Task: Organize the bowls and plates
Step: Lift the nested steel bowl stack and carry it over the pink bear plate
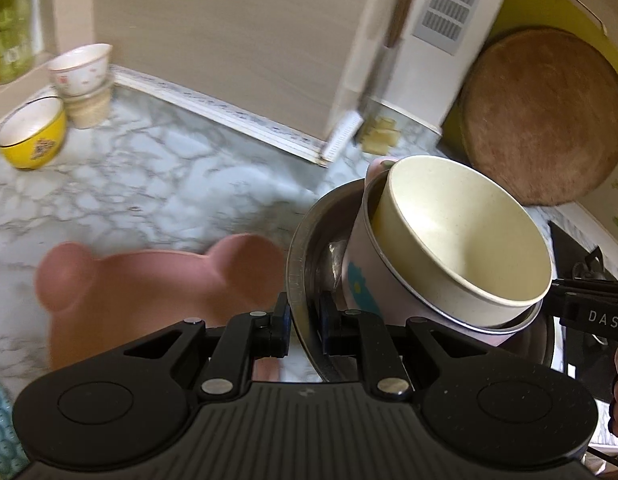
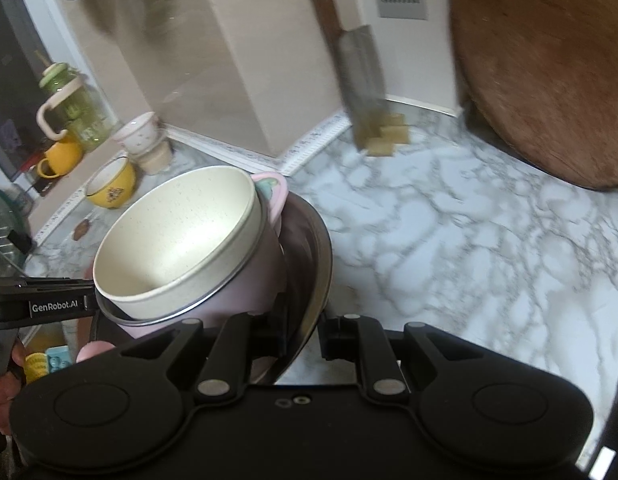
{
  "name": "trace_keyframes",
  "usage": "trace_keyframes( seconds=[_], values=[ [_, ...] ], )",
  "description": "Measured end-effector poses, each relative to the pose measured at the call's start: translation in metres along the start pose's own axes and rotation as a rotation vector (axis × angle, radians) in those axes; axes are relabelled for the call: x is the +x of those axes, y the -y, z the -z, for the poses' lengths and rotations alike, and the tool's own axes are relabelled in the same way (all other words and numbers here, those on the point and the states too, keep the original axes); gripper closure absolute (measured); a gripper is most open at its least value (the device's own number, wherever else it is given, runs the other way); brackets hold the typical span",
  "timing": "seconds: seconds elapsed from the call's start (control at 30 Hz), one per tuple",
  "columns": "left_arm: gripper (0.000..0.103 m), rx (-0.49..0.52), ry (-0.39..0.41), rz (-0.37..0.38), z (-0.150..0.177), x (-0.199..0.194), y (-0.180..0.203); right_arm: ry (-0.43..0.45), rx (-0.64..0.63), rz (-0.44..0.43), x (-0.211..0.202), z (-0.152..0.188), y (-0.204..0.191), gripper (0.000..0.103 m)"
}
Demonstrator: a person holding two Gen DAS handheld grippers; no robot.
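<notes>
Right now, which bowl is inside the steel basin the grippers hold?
The cream bowl, nested in a pink cup inside the steel basin. The yellow bowl and white floral bowl sit on the counter.

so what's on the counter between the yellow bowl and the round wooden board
In the right wrist view, mostly bare marble counter lies between the yellow bowl and the wooden board, apart from small tan blocks below the cleaver near the wall.

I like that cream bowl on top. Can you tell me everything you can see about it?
The cream bowl is speckled, matte and empty, with a thick rounded rim. It sits tilted inside a pink bowl that has a metal rim, and both rest in a steel basin. The left gripper and right gripper pinch the basin's opposite edges; neither touches the cream bowl.
</notes>
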State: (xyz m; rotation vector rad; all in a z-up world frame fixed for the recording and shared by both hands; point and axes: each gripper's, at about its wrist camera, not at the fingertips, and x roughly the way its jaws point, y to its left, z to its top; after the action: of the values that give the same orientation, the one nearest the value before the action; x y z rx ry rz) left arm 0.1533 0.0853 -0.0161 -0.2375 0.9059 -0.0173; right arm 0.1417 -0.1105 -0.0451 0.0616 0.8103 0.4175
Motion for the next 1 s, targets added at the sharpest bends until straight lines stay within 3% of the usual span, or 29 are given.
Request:
trace_keyframes(
  seconds=[0.5,1.0],
  values=[
    [0.090,-0.109,0.029,-0.136,0.008,-0.032,-0.087,-0.041,-0.121,-0.132,0.048,-0.018,-0.084,0.088],
    [0.089,-0.163,0.001,-0.229,0.038,-0.023,-0.145,-0.120,-0.206,-0.192,0.107,-0.005,-0.139,0.088]
  ],
)
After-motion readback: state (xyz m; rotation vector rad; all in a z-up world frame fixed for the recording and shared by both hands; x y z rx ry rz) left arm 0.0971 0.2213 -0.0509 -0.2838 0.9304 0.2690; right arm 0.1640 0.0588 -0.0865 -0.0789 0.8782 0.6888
